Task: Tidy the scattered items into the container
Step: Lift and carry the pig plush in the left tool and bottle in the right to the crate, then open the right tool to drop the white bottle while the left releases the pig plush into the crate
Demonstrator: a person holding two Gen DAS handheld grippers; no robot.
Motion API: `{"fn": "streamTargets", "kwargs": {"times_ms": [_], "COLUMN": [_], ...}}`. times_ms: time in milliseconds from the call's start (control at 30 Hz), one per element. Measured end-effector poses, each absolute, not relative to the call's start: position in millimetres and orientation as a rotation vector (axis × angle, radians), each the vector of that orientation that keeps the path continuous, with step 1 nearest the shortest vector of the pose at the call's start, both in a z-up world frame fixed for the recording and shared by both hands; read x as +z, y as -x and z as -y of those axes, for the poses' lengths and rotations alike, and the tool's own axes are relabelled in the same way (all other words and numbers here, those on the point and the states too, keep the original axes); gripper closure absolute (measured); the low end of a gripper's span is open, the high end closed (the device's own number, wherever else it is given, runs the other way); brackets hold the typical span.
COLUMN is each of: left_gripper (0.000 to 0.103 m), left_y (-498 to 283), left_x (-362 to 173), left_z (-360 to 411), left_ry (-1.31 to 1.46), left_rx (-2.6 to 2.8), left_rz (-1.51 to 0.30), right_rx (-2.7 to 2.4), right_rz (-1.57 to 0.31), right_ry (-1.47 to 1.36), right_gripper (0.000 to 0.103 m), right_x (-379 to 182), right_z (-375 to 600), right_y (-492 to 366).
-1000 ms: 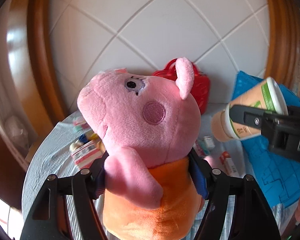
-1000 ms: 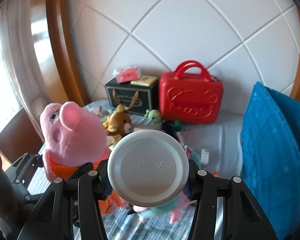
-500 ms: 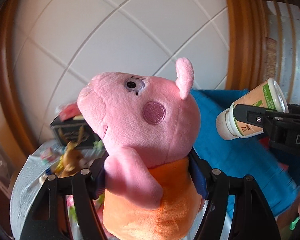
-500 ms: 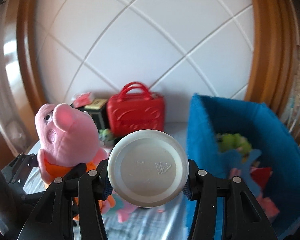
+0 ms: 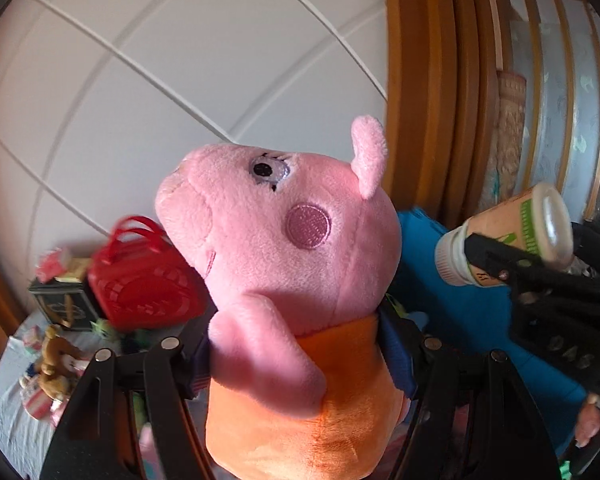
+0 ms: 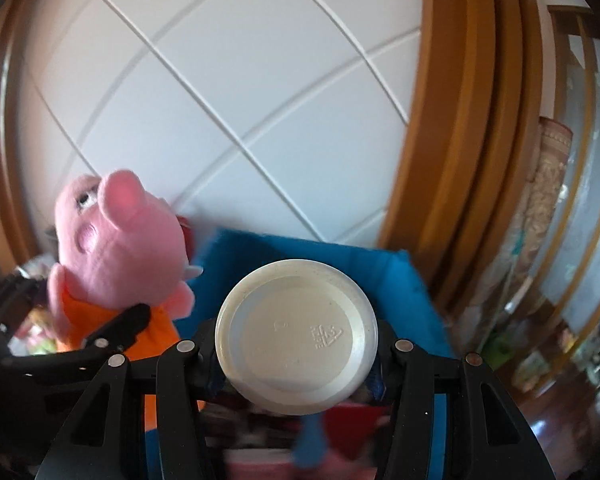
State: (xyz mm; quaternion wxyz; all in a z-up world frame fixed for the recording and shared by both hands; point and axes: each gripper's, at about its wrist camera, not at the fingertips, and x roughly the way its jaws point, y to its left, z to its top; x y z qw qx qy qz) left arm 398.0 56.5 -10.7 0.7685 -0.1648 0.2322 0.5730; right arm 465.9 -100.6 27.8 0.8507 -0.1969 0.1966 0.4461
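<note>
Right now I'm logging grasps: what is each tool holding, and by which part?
Left tool: the pink pig plush, by its orange body. Right tool: the bottle, across its sides near the base.

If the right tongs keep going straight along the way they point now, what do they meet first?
Probably the blue fabric bin: its far wall sits straight ahead, behind the bottle that the right tongs hold. Depth is unclear, so the bottle might instead reach the blurred items inside first.

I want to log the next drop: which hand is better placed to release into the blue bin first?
Right, probably. Its tool holds the bottle directly before the blue bin, whereas the left tool holds the pig plush beside the bin's left wall.
</note>
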Motion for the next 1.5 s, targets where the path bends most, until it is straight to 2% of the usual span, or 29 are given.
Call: {"fn": "streamTargets", "kwargs": {"times_ms": [133, 300, 500, 700, 967, 1067, 1133, 1367, 1500], "left_gripper": [0.034, 0.034, 0.029, 0.026, 0.025, 0.025, 0.025, 0.025, 0.025], "left_y": [-459.7, -490.1, -503.3, -515.2, -512.9, -513.8, -514.9, -515.6, -515.0], "left_x": [-60.7, -145.4, -191.0, -193.0, -169.7, -170.8, -167.5, -159.8, -158.3], "left_z": [-82.1, -106.8, -103.2, -94.7, -92.8, -91.5, -89.6, -86.6, -85.7], "left_ry": [0.468, 0.698, 0.737, 0.692, 0.636, 0.633, 0.617, 0.61, 0.615], "left_rx": [1.225, 1.134, 1.068, 1.056, 1.098, 1.088, 1.091, 1.084, 1.079], "left_rz": [-0.742, -1.012, -1.162, -1.196, -1.124, -1.131, -1.119, -1.09, -1.085], "right_rx": [0.909, 0.88, 0.836, 0.816, 0.794, 0.785, 0.785, 0.783, 0.789], "right_rz": [-0.522, -0.728, -0.899, -1.006, -1.022, -0.988, -0.977, -0.963, -0.953], "right_ry": [0.498, 0.557, 0.746, 0.76, 0.715, 0.69, 0.675, 0.645, 0.648], "right_gripper": [0.051, 0.051, 0.051, 0.051, 0.05, 0.037, 0.023, 0.016, 0.009], "right_x": [-10.5, -75.1, -148.8, -180.1, -177.8, -170.2, -165.5, -149.3, -139.8], "right_z": [95.3, 95.8, 107.5, 111.6, 110.3, 109.8, 110.6, 114.2, 119.0], "right_y": [-530.8, -583.9, -596.3, -599.4, -605.4, -607.6, -607.9, -605.1, -596.7]}}
